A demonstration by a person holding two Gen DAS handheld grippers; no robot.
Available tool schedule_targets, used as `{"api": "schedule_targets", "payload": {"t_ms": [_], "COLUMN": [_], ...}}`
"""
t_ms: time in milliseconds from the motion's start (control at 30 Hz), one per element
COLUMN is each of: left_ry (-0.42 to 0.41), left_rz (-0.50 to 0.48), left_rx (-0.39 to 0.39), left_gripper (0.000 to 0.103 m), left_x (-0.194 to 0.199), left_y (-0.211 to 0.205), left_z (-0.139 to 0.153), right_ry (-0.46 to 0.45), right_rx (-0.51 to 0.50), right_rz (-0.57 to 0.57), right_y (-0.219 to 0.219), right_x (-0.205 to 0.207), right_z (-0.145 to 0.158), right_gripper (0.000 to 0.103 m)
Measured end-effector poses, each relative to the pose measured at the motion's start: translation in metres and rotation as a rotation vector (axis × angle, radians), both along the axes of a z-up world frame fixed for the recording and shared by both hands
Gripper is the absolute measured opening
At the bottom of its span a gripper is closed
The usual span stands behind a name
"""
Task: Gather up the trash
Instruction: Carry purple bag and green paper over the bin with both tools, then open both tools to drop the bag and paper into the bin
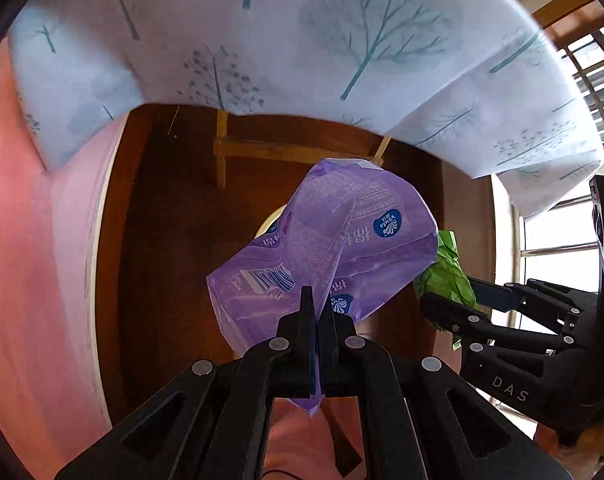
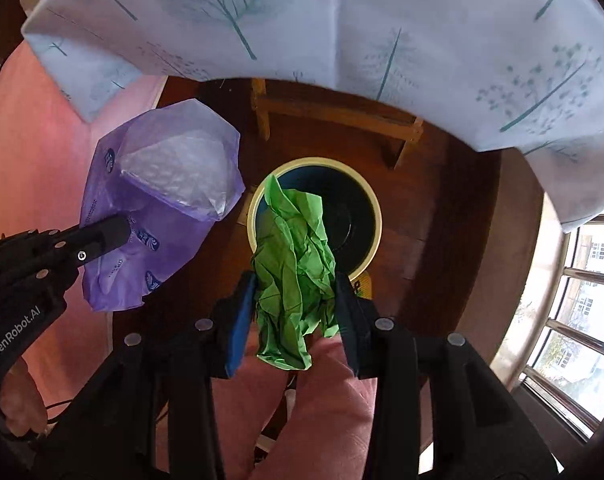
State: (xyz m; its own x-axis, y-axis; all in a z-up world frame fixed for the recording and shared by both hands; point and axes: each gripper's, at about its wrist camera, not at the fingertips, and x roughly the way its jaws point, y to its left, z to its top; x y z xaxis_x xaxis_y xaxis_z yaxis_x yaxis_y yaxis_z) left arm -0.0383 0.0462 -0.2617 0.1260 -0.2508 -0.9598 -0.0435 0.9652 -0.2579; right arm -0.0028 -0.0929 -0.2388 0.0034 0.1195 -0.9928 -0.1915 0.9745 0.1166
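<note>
My left gripper is shut on a purple plastic tissue wrapper, held in the air above the floor; the wrapper also shows in the right wrist view at the left. My right gripper is shut on a crumpled green paper, held just above a round bin with a cream rim and dark inside. In the left wrist view the green paper sits at the right and the bin rim peeks out behind the wrapper.
A table covered with a light blue tree-print cloth overhangs at the top, with wooden legs and a crossbar below. The floor is dark brown wood. Pink fabric lies at the left. A window is at the right.
</note>
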Motion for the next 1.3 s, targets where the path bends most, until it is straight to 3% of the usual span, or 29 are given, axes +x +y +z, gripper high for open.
{"api": "schedule_targets", "payload": {"t_ms": [267, 467, 533, 600, 667, 800, 967, 1067, 1133, 1300], "left_ry": [0.068, 0.104, 0.134, 0.162, 0.169, 0.156, 0.128, 0.122, 0.123, 0.104], "left_rz": [-0.043, -0.046, -0.03, -0.01, 0.006, 0.004, 0.017, 0.047, 0.075, 0.136], "left_rx": [0.003, 0.029, 0.043, 0.033, 0.018, 0.033, 0.063, 0.08, 0.08, 0.088], "left_gripper": [0.001, 0.004, 0.017, 0.061, 0.068, 0.068, 0.068, 0.068, 0.068, 0.068], "left_x": [0.013, 0.024, 0.031, 0.036, 0.037, 0.033, 0.024, 0.022, 0.02, 0.017], "left_y": [-0.038, -0.066, -0.07, -0.066, -0.06, -0.05, -0.031, -0.019, -0.008, 0.012], "left_z": [-0.147, -0.224, -0.24, -0.253, -0.26, -0.267, -0.251, -0.242, -0.234, -0.199], "right_ry": [0.038, 0.052, 0.059, 0.065, 0.069, 0.069, 0.069, 0.061, 0.068, 0.049], "right_rx": [0.001, -0.013, -0.012, -0.009, 0.001, 0.011, 0.047, 0.075, 0.082, 0.067], "right_rz": [-0.054, -0.068, -0.066, -0.062, -0.061, -0.07, -0.077, -0.106, -0.125, -0.118], "right_y": [-0.025, -0.047, -0.053, -0.056, -0.059, -0.062, -0.049, -0.043, -0.039, -0.027], "right_x": [0.002, 0.002, 0.003, 0.005, 0.008, 0.013, 0.018, 0.022, 0.024, 0.029], "right_z": [-0.132, -0.195, -0.211, -0.225, -0.237, -0.254, -0.26, -0.264, -0.262, -0.249], "right_gripper": [0.036, 0.036, 0.036, 0.036, 0.036, 0.037, 0.038, 0.047, 0.078, 0.08]}}
